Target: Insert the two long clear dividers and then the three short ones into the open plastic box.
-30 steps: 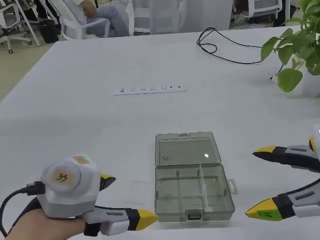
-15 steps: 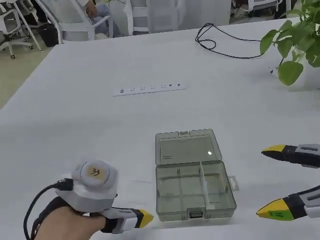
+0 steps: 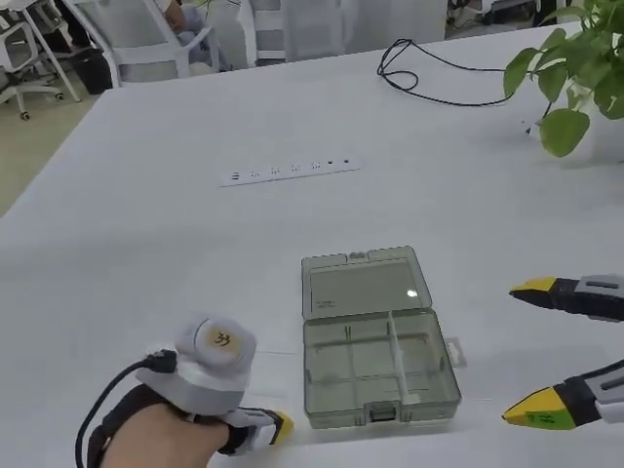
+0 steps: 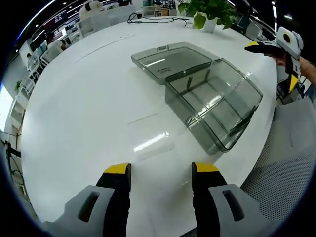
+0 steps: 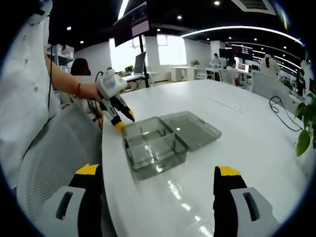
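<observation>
The smoky clear plastic box [image 3: 375, 375] lies open near the table's front edge, its lid [image 3: 363, 285] flat behind it. Clear dividers stand inside: one long strip [image 3: 398, 363] running front to back and a crosswise one. A loose clear divider [image 4: 153, 143] lies flat on the table just ahead of my left gripper [image 4: 160, 170], which is open and holds nothing. In the head view the left gripper [image 3: 278, 426] sits left of the box's front corner. My right gripper [image 3: 534, 349] is wide open to the right of the box [image 5: 154, 148], apart from it.
A small clear piece [image 3: 453, 353] lies against the box's right side. A white power strip [image 3: 290, 171] lies farther back, a black cable [image 3: 429, 73] beyond it and a potted plant [image 3: 575, 83] at the far right. The table edge [image 4: 256, 148] runs close to the box.
My left hand has rolled and drawn down toward the front edge, so one yellow tip shows instead of two. The right gripper has pulled slightly rightward. The box has stayed put.
</observation>
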Demonstrator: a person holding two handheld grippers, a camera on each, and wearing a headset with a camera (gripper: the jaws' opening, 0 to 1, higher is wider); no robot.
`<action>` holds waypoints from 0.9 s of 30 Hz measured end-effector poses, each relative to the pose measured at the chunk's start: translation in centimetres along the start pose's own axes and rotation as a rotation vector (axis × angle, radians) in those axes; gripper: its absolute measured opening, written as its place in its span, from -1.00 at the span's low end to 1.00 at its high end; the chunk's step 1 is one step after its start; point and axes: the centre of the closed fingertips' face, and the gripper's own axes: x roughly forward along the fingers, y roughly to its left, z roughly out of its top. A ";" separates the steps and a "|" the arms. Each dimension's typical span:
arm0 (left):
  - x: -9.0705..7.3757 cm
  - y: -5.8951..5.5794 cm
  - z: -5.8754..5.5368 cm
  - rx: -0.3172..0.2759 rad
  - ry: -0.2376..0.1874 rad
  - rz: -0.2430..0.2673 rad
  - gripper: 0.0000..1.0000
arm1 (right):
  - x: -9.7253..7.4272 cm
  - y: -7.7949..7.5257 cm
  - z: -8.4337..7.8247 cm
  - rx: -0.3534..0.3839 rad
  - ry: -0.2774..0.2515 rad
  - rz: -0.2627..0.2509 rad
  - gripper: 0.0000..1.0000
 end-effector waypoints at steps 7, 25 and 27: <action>-0.2 0.4 0.1 -0.004 0.001 0.016 -0.09 | -0.1 0.0 0.2 0.003 -0.013 -0.007 0.89; -0.1 1.0 0.0 0.049 0.086 -0.018 -0.36 | -0.1 0.3 0.1 0.012 -0.015 -0.021 0.88; -0.1 1.1 0.1 0.060 0.103 -0.023 -0.36 | -0.2 -0.1 -0.1 0.013 -0.017 -0.023 0.88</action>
